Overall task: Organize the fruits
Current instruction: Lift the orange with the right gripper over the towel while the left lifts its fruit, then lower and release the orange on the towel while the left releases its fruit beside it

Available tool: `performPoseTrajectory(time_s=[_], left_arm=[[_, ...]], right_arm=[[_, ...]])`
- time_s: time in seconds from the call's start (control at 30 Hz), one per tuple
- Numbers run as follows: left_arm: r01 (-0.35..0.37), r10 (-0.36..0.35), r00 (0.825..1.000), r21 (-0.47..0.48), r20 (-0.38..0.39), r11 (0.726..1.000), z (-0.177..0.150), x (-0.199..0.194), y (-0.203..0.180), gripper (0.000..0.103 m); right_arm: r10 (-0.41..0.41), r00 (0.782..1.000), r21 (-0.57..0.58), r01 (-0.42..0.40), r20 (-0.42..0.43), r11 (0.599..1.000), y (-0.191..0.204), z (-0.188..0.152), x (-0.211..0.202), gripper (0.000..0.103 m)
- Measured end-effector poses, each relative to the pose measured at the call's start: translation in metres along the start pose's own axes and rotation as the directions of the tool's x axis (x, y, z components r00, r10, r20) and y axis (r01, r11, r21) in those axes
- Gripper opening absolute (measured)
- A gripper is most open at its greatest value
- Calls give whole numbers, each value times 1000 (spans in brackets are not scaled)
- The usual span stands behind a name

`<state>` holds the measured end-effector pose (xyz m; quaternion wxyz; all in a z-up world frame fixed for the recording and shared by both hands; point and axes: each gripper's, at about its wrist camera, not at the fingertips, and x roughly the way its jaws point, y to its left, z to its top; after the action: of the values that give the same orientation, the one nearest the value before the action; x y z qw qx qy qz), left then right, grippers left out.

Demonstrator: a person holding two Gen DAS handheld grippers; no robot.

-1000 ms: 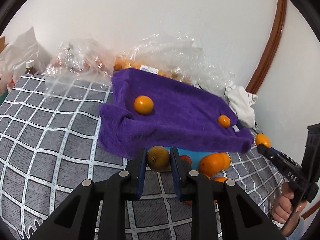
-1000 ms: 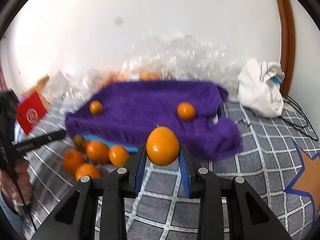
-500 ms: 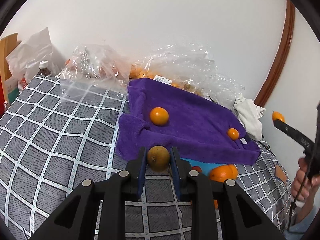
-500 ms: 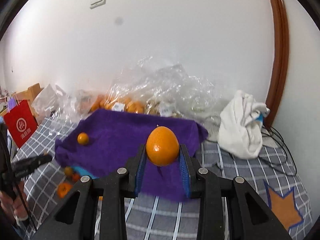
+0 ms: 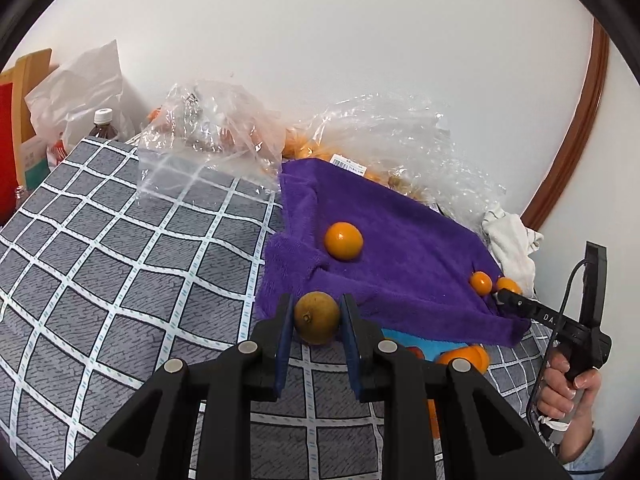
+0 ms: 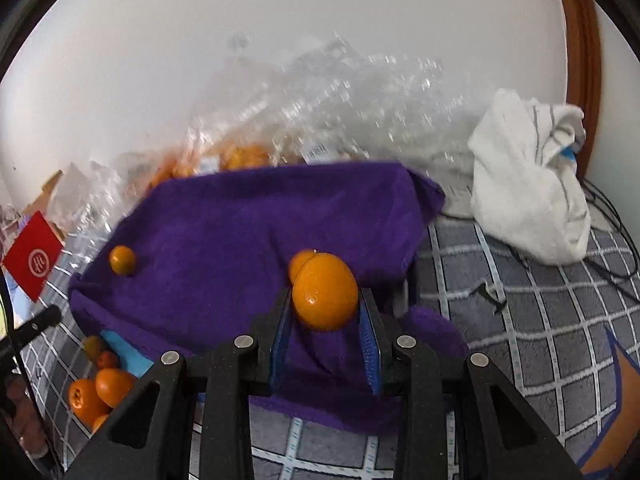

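Left hand-held gripper [image 5: 316, 318]: pinching a dull greenish-brown fruit [image 5: 317, 317] across its middle, both pads touching it. It hangs above the near edge of the purple towel [image 5: 400, 256], over the grey checked surface [image 5: 120, 264]. The side-on pinch keeps the round fruit from rolling out.

Right hand-held gripper [image 6: 325, 314]: pinching a bright orange [image 6: 325, 290] the same way, pads on either flank, top of the fruit above the fingers. It is over the towel, just in front of a second orange [image 6: 299, 265] that lies there; touching or not, can't tell. The left view shows the right tool's tip at the towel's far corner, next to a small orange [image 5: 480, 282].

On the towel: one more orange [image 5: 343, 241] near the left side, well apart from the others. The towel looks like the sorting spot, since soft pile stops fruit from rolling.

Below the near edge: a cluster of loose oranges [image 6: 100, 390] on the surface beside something blue [image 6: 128, 354] that sticks out from under the towel, probably still to be sorted.

Behind: clear plastic bags [image 5: 224, 132] with more oranges inside, against the wall. A white cloth [image 6: 528, 184] is bunched at the right. Right view is motion-blurred at the back.

My read: both tools are loaded and placement on the towel is next, with the odd-coloured fruit likely going apart from the oranges.
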<state>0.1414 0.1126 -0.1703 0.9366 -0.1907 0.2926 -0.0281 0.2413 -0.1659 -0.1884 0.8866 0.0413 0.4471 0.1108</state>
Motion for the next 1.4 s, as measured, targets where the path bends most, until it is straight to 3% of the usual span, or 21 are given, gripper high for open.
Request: performPoseTrajectory(time_s=[0.27,0.47,0.6,0.73,0.83,0.9,1.0,1.17,1.23,1.4], left_arm=[[21,-21,1000,-15,-19,1000,-1,5,1,22],[9,-9,999,20,34,1000,-1,-5,-7,22],[28,-27,1000,17,-16,999,10,-8,-22,22],[2,1,1000,88,-31,996,30,3,-47,22],[-61,67,996,105,-61,993,39,30,-56,22],[-99,110,988,98,-110,990,40,48,-56,22],[-175,188,977,124,-97,977,39,61,-58,22],[-215,235,964,157,-126,964,34,79,-60,22],[-222,242,965,176,-105,959,31,82,-62,22],[-170,184,980,157,-78,973,28,78,-57,22]], right_arm=[[40,998,-4,-41,-38,999,0,-4,3,32],[48,999,-12,-49,-22,999,1,-1,-4,32],[43,999,-1,-43,-10,999,-4,-2,-9,32],[52,999,21,-52,1,998,-8,0,-13,32],[53,998,14,-53,15,998,-6,0,-17,33],[44,999,12,-44,18,999,-6,0,-17,33],[50,999,19,-50,7,999,-6,0,-15,33],[30,1000,14,-30,10,999,-7,1,-14,34],[28,1000,19,-29,7,999,-7,1,-13,35],[12,1000,17,-12,24,1000,-6,0,-15,35]])
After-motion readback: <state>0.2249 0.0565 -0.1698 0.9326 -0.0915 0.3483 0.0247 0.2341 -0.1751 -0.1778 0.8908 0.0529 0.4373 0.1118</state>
